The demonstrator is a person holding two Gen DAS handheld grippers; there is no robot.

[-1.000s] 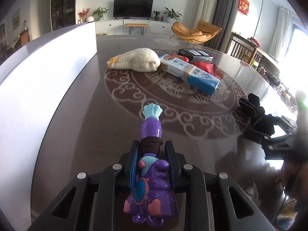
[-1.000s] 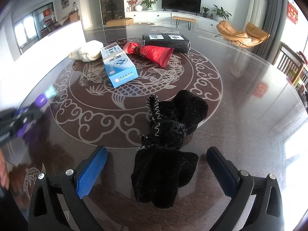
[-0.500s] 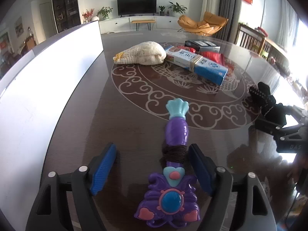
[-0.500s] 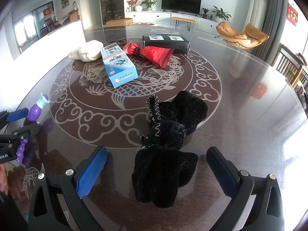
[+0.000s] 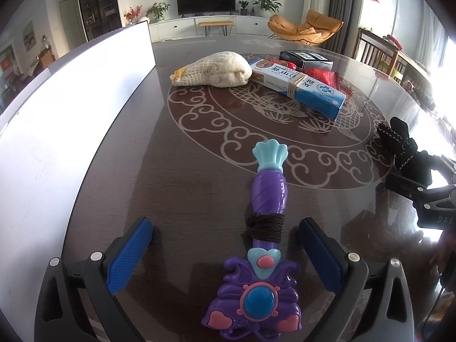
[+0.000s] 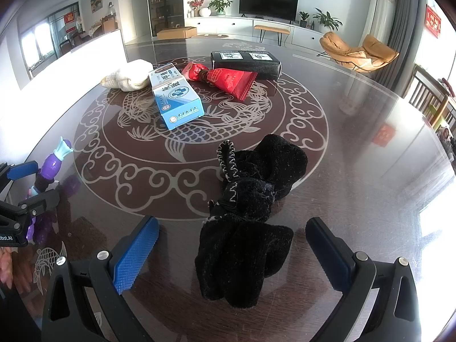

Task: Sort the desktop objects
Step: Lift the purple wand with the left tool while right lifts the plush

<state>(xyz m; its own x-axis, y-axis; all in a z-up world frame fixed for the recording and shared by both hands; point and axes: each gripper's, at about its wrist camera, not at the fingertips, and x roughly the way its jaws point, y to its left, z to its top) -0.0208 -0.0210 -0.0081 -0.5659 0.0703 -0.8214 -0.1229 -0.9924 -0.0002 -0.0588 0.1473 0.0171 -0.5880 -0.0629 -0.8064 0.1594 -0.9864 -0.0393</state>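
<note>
The purple toy wand (image 5: 265, 236) lies flat on the tabletop (image 5: 176, 171) between the left claw's (image 5: 225, 242) spread fingers, untouched, handle pointing away. The right claw (image 6: 232, 245) gapes around a black glove (image 6: 250, 213).

"DAS" on right tongs (image 5: 436, 208)

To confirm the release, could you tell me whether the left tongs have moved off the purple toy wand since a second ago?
Yes. The left tongs have opened and drawn back; the purple toy wand lies free on the table.

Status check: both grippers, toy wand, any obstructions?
Left gripper open, astride purple toy wand lying on table. Right gripper open around black gloves. Nothing blocking.
</note>
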